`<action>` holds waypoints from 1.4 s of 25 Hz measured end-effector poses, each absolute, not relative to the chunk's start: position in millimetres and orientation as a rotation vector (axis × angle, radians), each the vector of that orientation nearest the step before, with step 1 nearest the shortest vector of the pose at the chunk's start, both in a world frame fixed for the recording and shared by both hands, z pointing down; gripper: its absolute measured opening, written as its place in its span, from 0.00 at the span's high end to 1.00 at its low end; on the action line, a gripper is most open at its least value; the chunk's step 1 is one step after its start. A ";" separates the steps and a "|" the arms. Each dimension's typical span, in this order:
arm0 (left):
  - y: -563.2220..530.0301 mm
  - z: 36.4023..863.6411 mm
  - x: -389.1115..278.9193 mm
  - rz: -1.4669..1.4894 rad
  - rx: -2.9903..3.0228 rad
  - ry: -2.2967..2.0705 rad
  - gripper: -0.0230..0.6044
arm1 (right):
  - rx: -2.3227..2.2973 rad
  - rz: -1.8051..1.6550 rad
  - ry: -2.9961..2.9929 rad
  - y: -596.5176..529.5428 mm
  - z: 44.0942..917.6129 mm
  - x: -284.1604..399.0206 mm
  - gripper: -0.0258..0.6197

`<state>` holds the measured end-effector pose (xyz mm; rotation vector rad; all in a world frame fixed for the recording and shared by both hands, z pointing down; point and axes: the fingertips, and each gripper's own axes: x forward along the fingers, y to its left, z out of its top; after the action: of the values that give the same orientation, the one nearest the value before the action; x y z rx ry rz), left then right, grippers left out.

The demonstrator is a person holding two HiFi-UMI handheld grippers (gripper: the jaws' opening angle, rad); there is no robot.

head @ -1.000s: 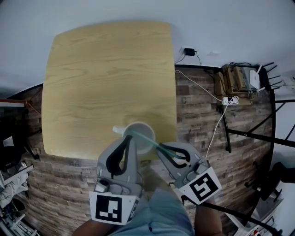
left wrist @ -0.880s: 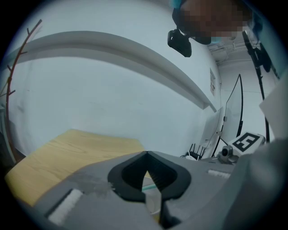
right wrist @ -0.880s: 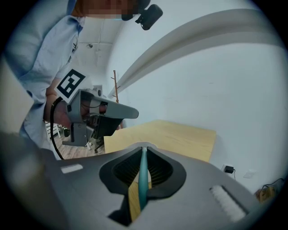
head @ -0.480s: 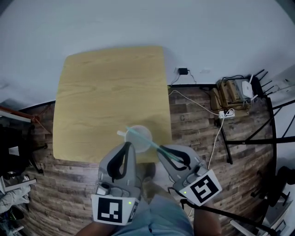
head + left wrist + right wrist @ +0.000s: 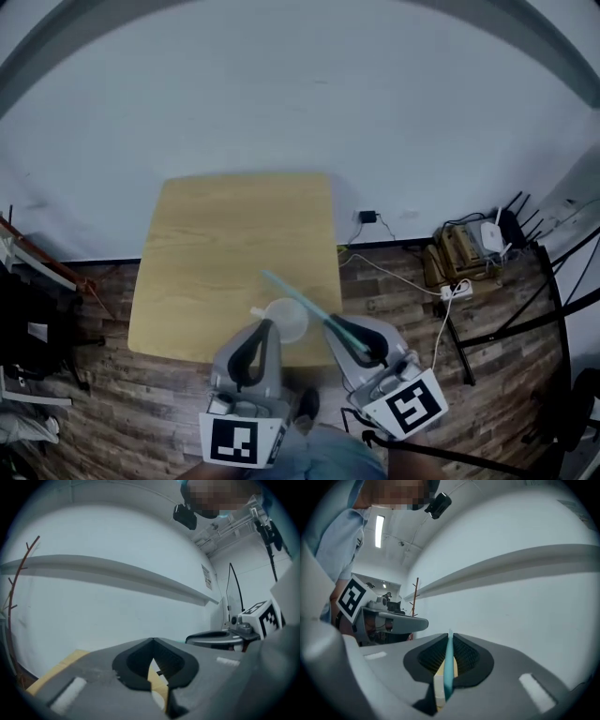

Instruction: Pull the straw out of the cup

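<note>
A white cup (image 5: 287,322) stands near the front edge of the light wooden table (image 5: 225,244). The teal straw (image 5: 298,300) slants over the cup, its far end out above the table top. My right gripper (image 5: 349,330) is shut on the straw's near end. In the right gripper view the straw (image 5: 448,667) runs upright between the pads. My left gripper (image 5: 263,326) hovers at the cup's left side. Its tips (image 5: 152,640) meet with nothing between them. A white patch of the cup (image 5: 160,706) shows below, through the gap behind the tips.
White cables and a power strip (image 5: 461,287) lie on the wood floor to the right of the table, by a box of devices (image 5: 464,249). A dark metal frame (image 5: 553,309) stands farther right. Clutter (image 5: 28,328) sits at the left. A white wall rises behind the table.
Both grippers have risen, and the head view now looks from higher up. The straw came up with the right gripper. The cup stayed on the table.
</note>
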<state>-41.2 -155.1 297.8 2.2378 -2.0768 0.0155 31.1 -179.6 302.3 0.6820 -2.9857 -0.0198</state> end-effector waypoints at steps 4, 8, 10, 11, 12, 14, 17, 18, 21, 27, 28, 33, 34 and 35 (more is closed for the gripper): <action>-150.0 276.3 -39.7 -0.008 2.259 -2.141 0.95 | 0.794 -0.081 -2.998 -181.4 270.3 42.2 0.90; -150.4 263.9 -39.7 -0.012 2.268 -2.172 0.95 | 0.877 -0.130 -3.022 -182.8 247.1 52.2 0.90; -152.1 259.2 -40.4 -0.015 2.271 -2.180 0.95 | 0.889 -0.141 -3.020 -182.8 242.9 52.9 0.90; -153.1 257.0 -40.1 -0.017 2.278 -2.182 0.95 | 0.893 -0.145 -3.016 -183.0 242.0 52.4 0.90; -154.1 255.5 -39.3 -0.016 2.287 -2.180 0.95 | 0.898 -0.147 -3.011 -183.5 241.3 51.6 0.90; -156.5 255.4 -37.1 -0.007 2.305 -2.164 0.95 | 0.914 -0.147 -3.000 -185.6 240.2 49.5 0.90; -159.3 257.6 -38.0 0.004 2.296 -2.137 0.95 | 0.952 -0.148 -2.988 -190.8 239.1 45.2 0.90; -160.1 256.9 -40.1 0.005 2.296 -2.135 0.95 | 0.959 -0.146 -2.987 -192.1 238.9 43.1 0.90; -162.8 254.4 -49.4 0.010 2.304 -2.136 0.95 | 0.961 -0.142 -2.986 -193.6 238.8 34.1 0.91; -166.6 255.6 -65.1 -0.003 2.303 -2.125 0.95 | 0.974 -0.151 -2.972 -193.7 239.1 18.9 0.91; -167.1 255.0 -66.5 -0.005 2.309 -2.125 0.95 | 0.979 -0.153 -2.971 -193.9 238.4 17.7 0.91; -165.7 253.8 -70.5 -0.006 2.331 -2.120 0.95 | 0.988 -0.165 -2.970 -190.0 236.8 12.7 0.91; -165.1 254.2 -71.4 -0.007 2.333 -2.117 0.95 | 0.987 -0.167 -2.969 -188.9 236.9 11.4 0.91; -164.7 254.7 -72.3 -0.009 2.332 -2.114 0.95 | 0.987 -0.167 -2.967 -188.2 237.1 10.4 0.91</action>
<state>-72.3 -164.7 254.7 2.3319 -2.1142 -0.0092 10.4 -188.2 237.1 0.9872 -2.9674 -0.1671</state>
